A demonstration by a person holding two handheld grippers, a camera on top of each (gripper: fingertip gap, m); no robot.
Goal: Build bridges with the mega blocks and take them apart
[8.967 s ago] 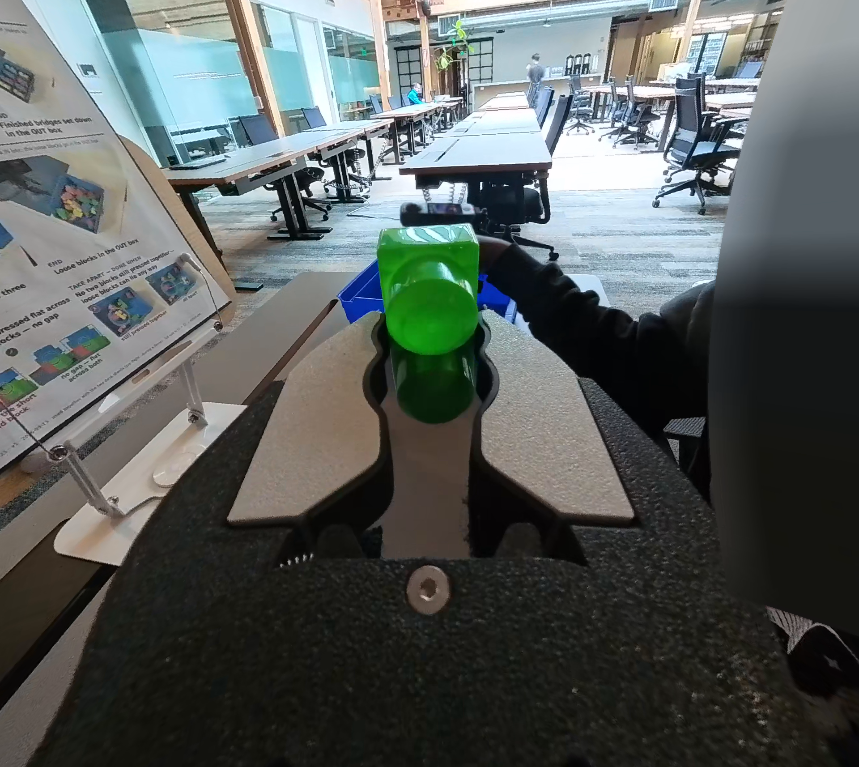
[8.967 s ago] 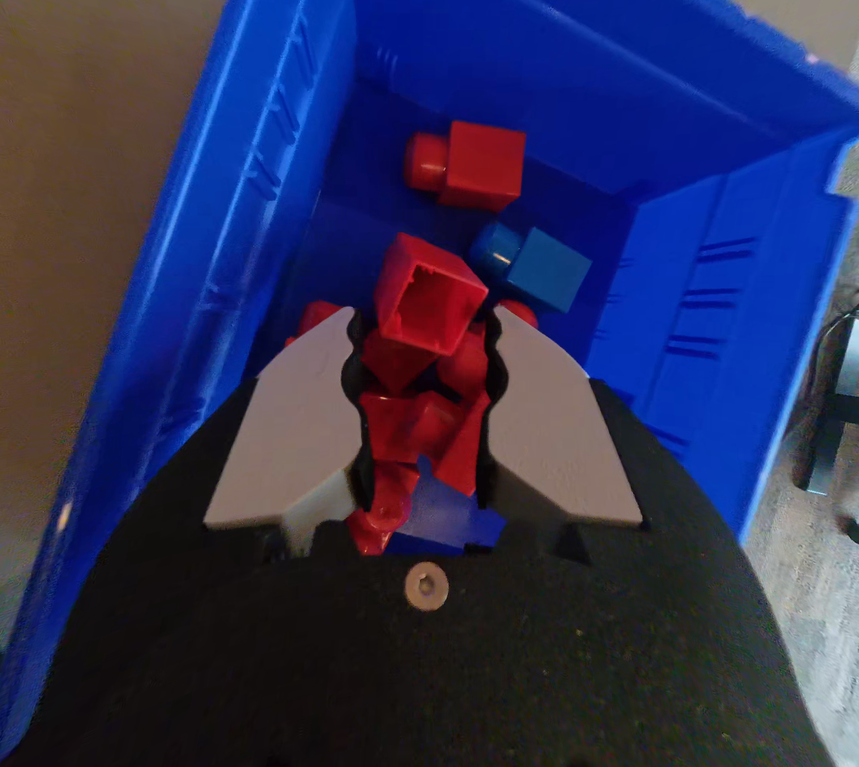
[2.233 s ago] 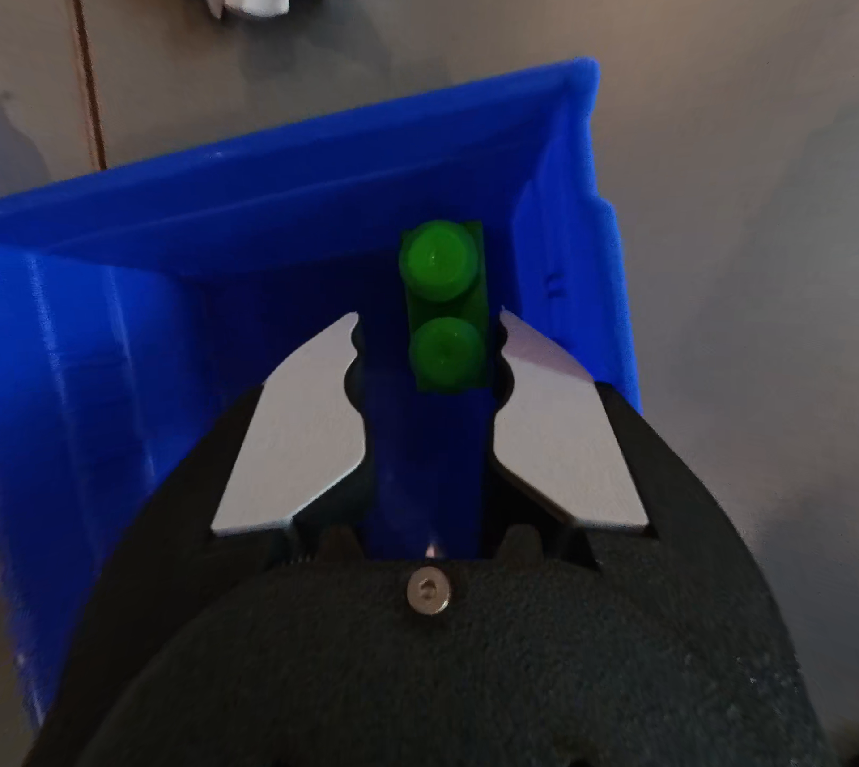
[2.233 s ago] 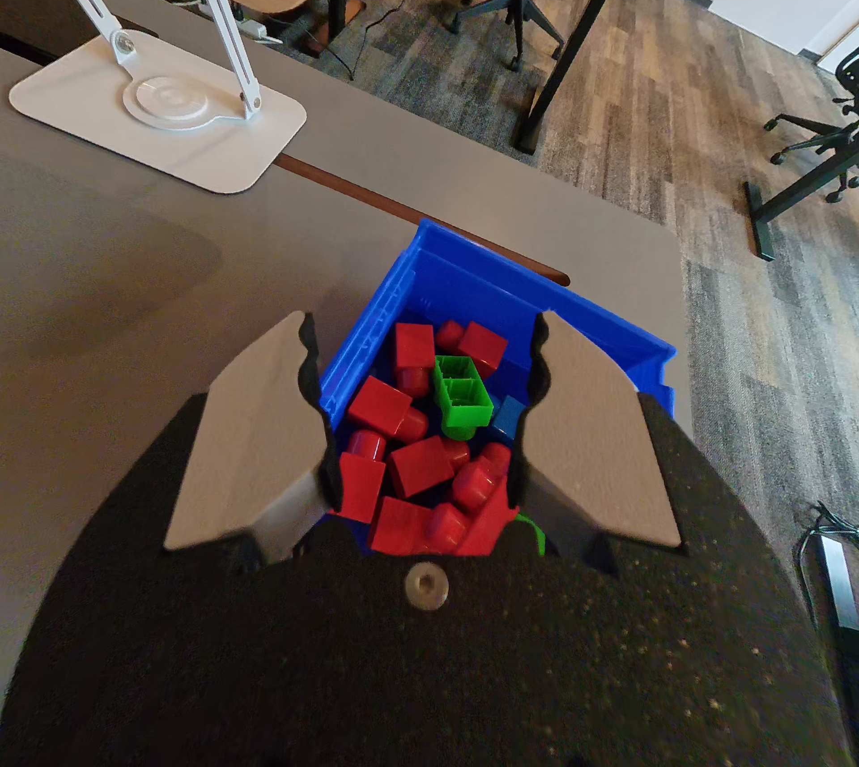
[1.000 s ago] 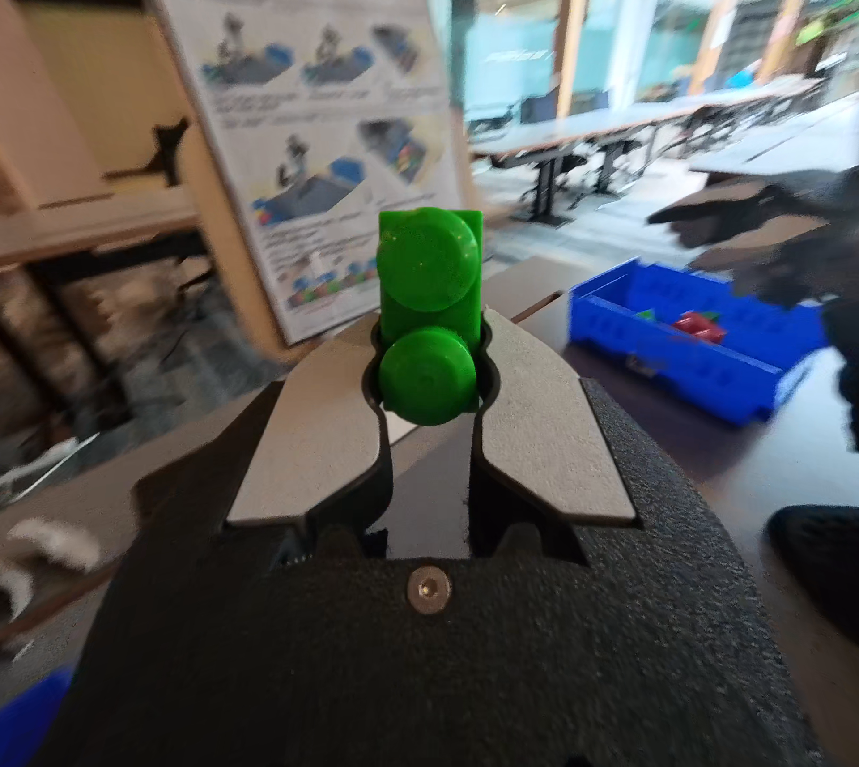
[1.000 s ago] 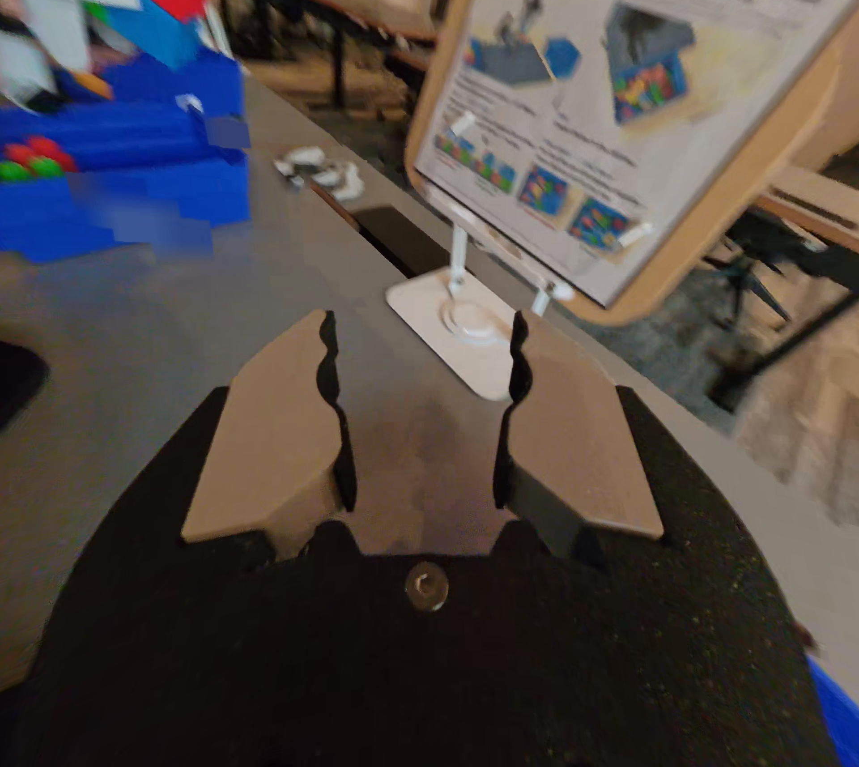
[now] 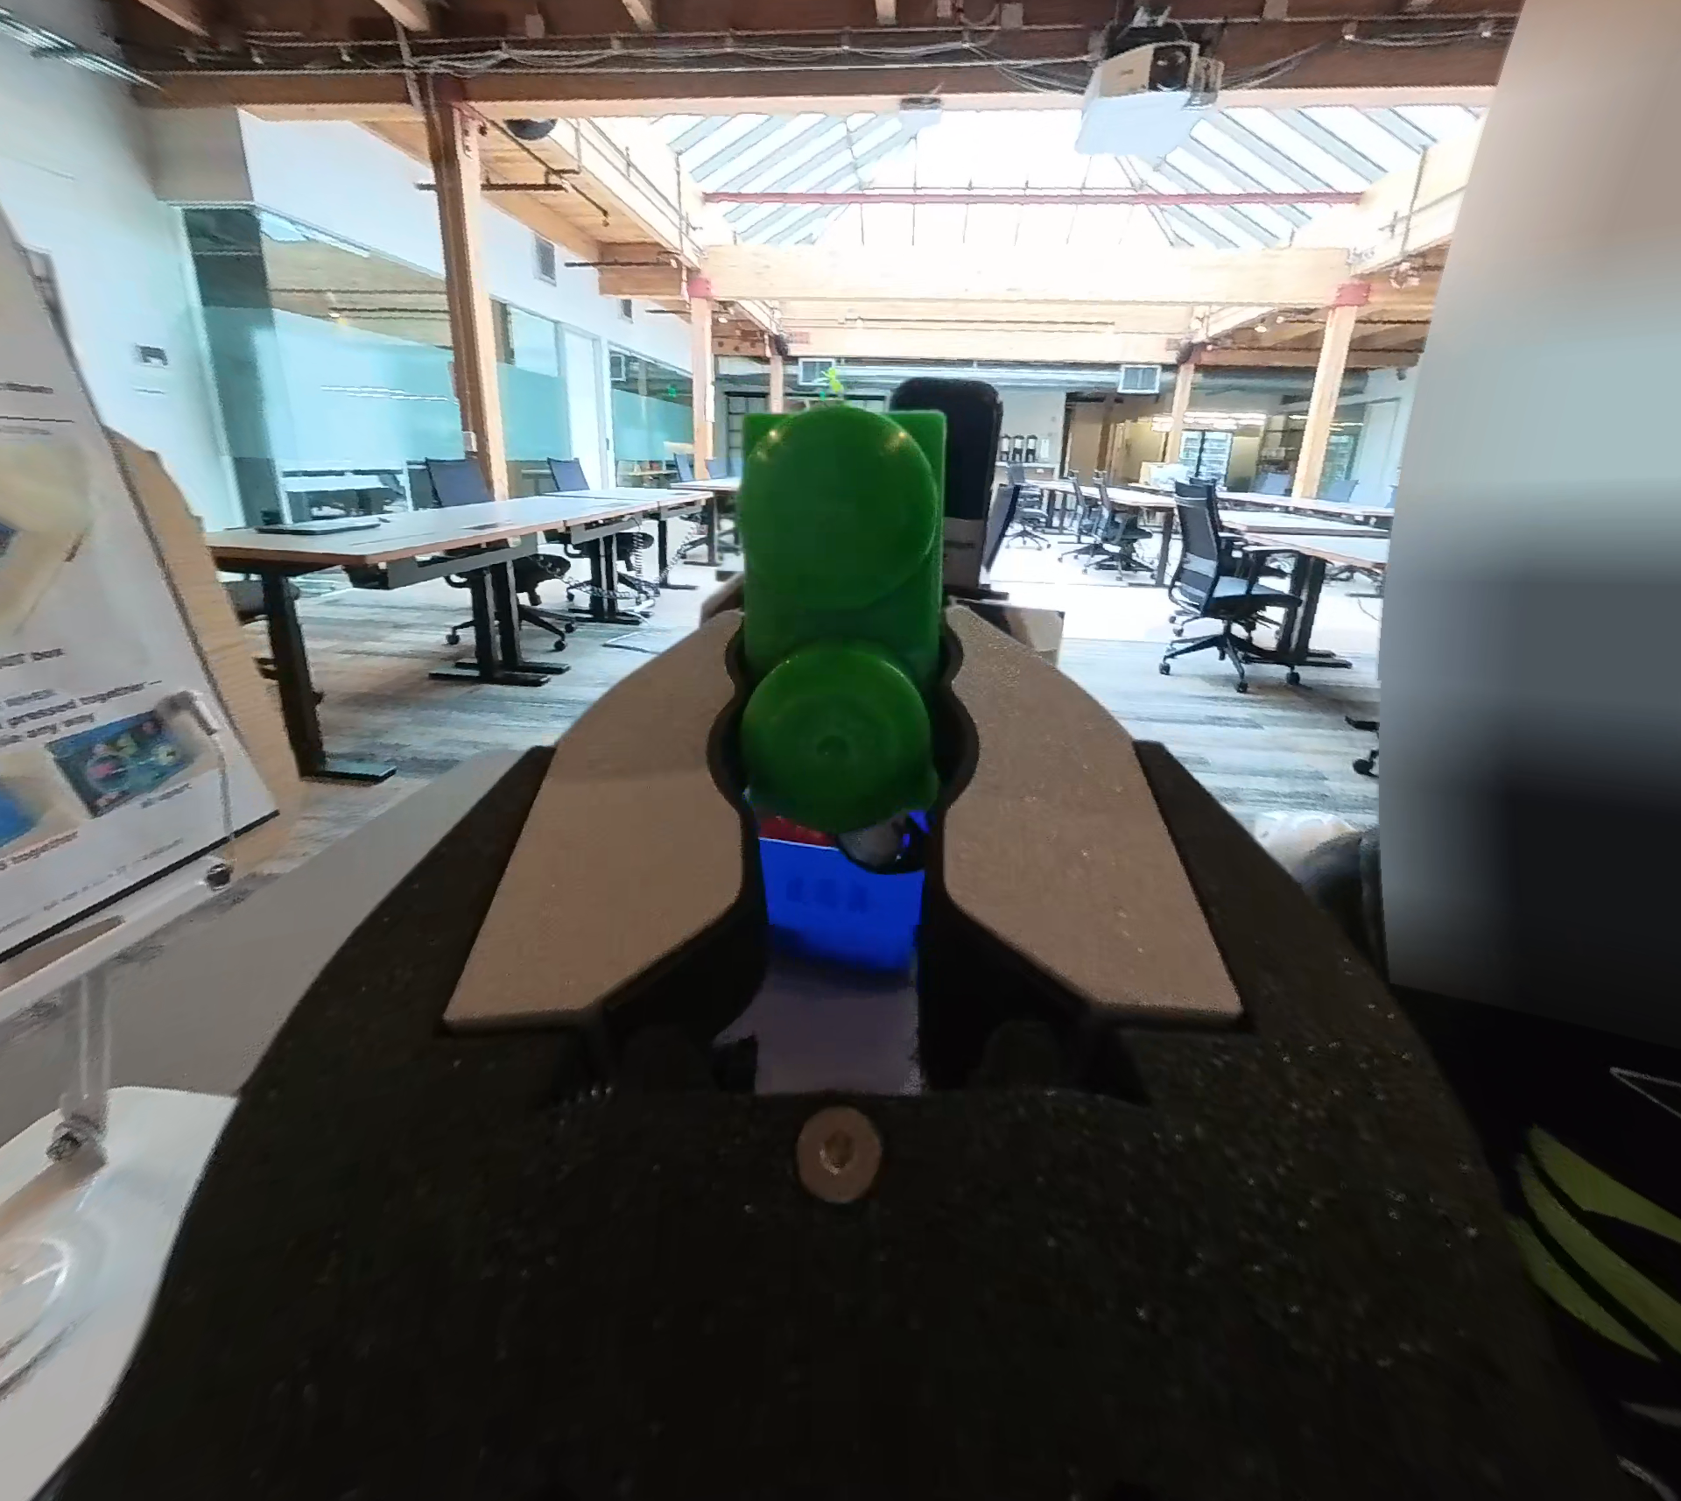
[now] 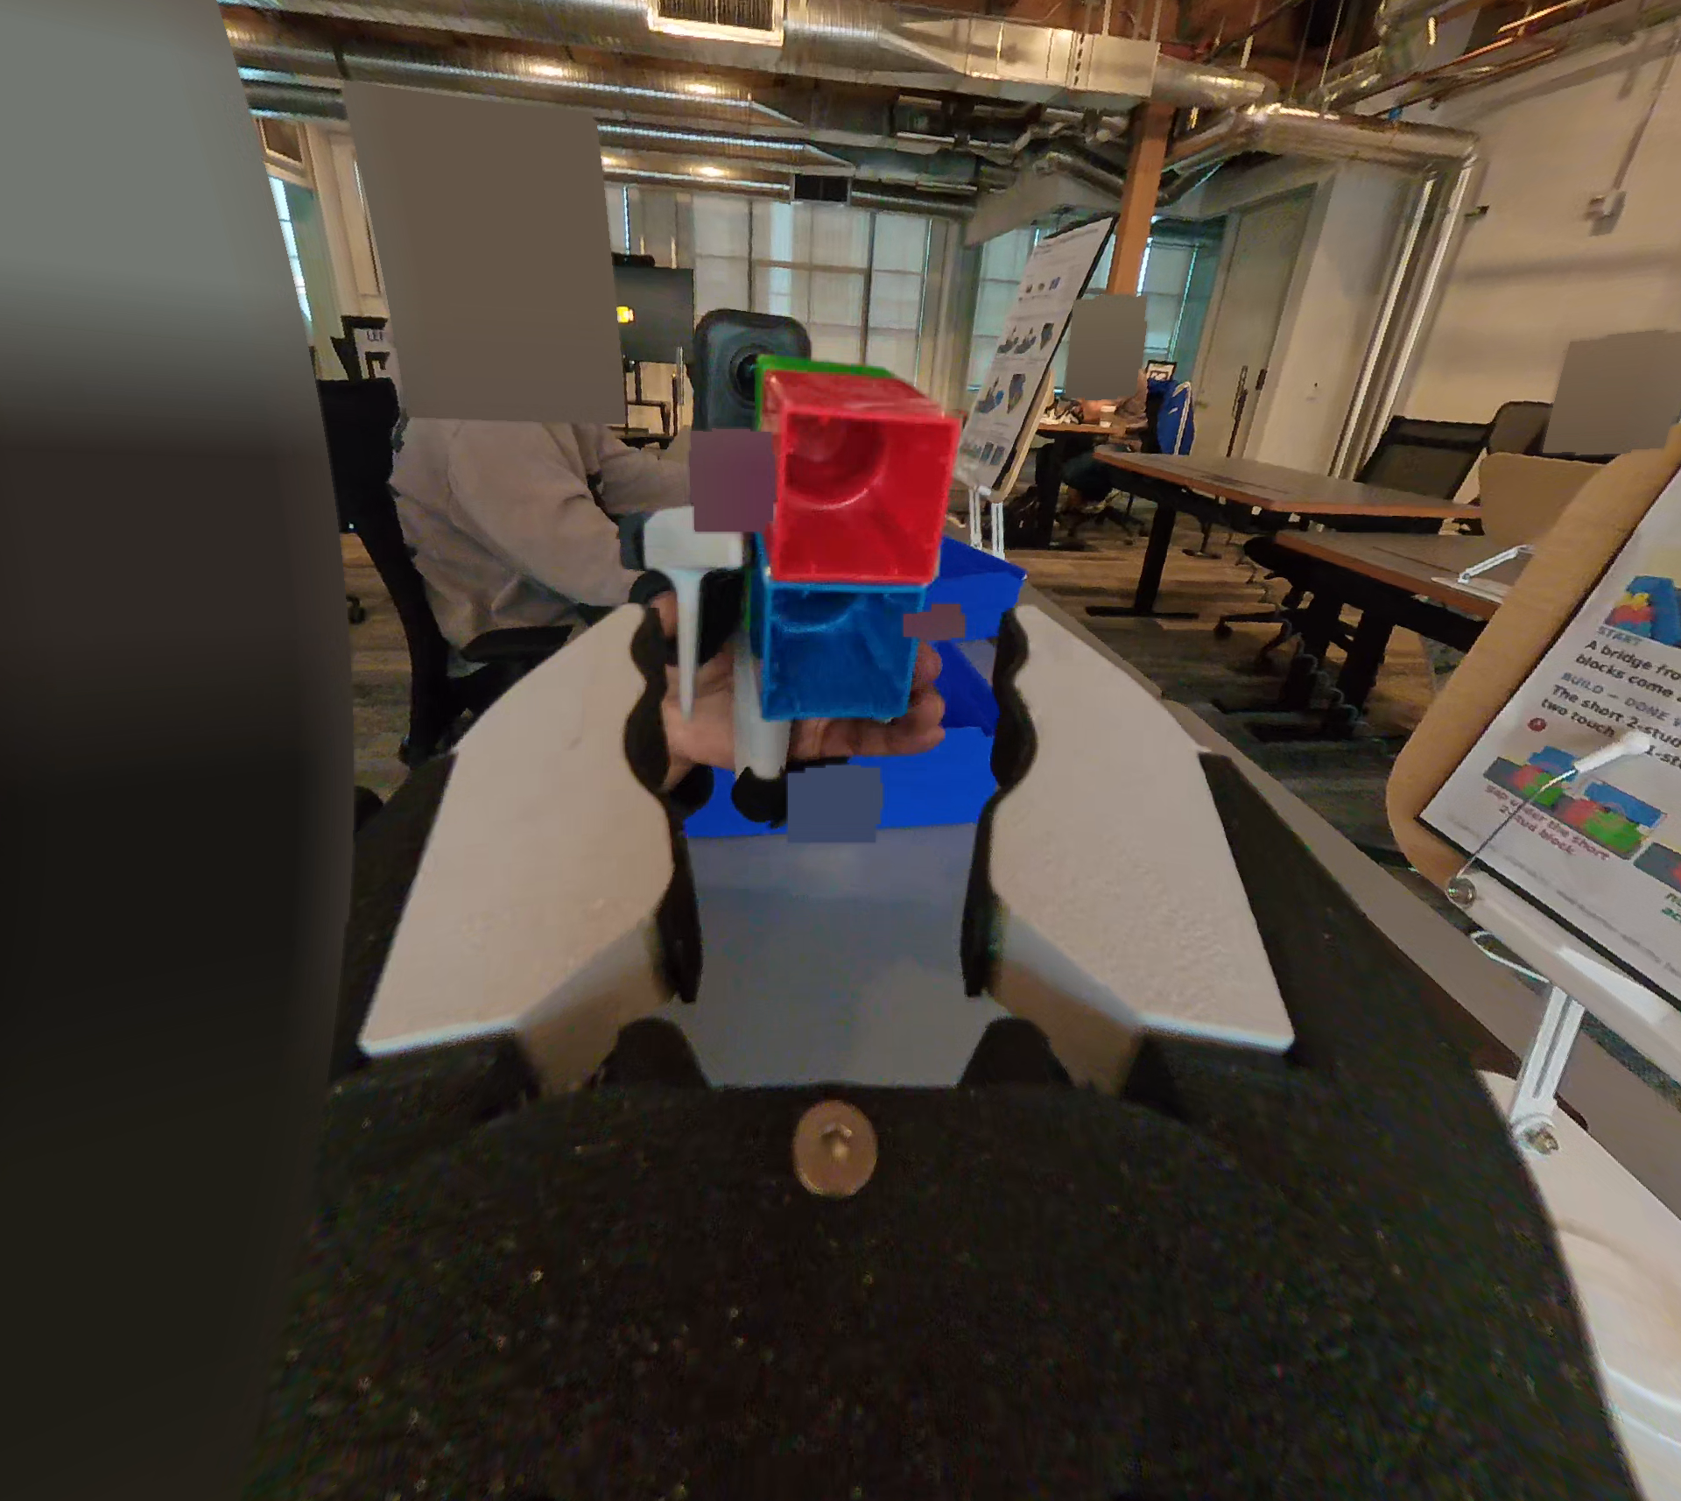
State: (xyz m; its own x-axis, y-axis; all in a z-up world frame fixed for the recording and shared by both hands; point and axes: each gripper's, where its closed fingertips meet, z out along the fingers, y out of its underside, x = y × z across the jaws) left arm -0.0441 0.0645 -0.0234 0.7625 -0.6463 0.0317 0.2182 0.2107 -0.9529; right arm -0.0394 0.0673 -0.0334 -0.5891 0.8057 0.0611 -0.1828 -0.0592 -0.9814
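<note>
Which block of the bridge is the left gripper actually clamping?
The green block: left gripper pinches its sides, while the red block and blue block just hang attached.

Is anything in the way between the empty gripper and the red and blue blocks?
Nothing visible is. The right gripper is open, and past its fingers the hollow red plastic block and blue plastic block face it on the green two-stud block that the left gripper holds.
</note>
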